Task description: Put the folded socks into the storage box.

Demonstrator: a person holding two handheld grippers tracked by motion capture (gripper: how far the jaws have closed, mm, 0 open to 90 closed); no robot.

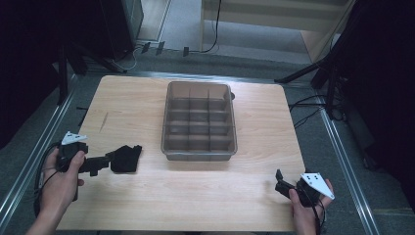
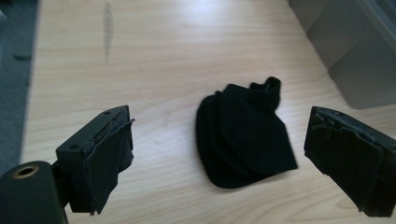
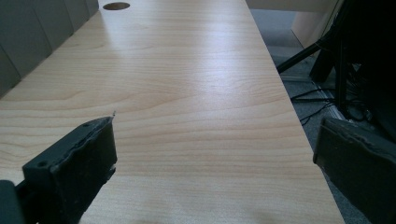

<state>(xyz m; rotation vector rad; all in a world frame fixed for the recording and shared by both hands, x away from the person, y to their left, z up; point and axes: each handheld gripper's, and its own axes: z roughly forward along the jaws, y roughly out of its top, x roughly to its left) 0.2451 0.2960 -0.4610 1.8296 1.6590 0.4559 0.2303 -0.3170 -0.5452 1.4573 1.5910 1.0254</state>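
A folded black sock lies flat on the wooden table, left of a grey divided bin. My left gripper hangs just in front of the sock at the table's left side. In the left gripper view the sock rests on the wood between and beyond the wide-apart jaws of that gripper, and neither pad touches it. My right gripper sits near the front right corner, open, and its own view shows bare wood between its jaws.
The bin has several small compartments and stands mid-table; its wall is at the left in the right gripper view. A cable hole lies behind it. Tripod legs and cables stand off the table's right side.
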